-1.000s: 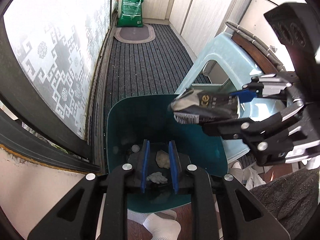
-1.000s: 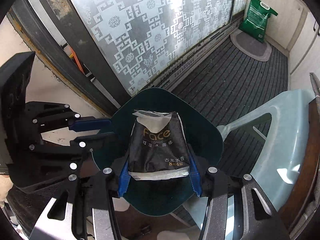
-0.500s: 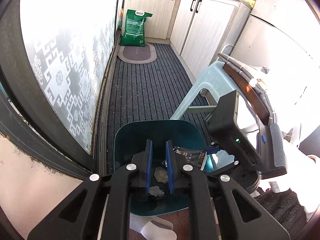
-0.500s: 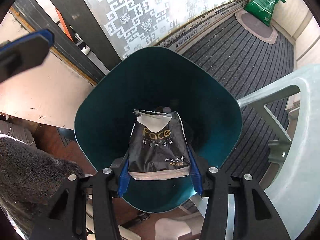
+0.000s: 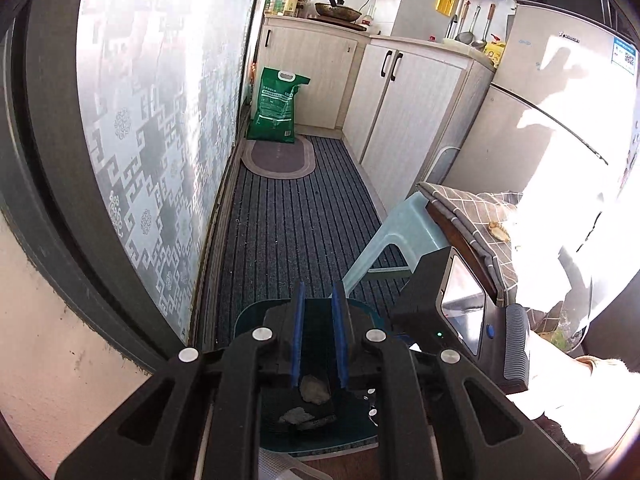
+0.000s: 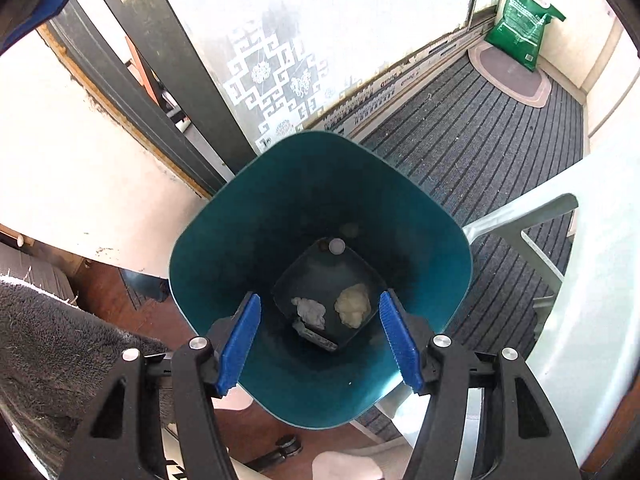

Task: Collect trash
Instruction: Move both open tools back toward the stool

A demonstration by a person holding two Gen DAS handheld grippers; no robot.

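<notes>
A striped grey floor mat runs along a frosted patterned glass door toward a green sack standing at an oval rug. A pale blue plastic stool stands just beside a teal waste bin on the floor.

The right gripper hangs over the bin's mouth, pointing steeply down, its jaws opening with nothing between the blue pads. Seen straight below at the bottom of the bin is the black tissue pack, lying at the near edge of the floor, touching a crumpled white tissue; a yellowish wad lies just beside them, and a small round white piece sits at the far edge.

The left gripper is above the bin too, its jaws clenched with nothing held.
</notes>
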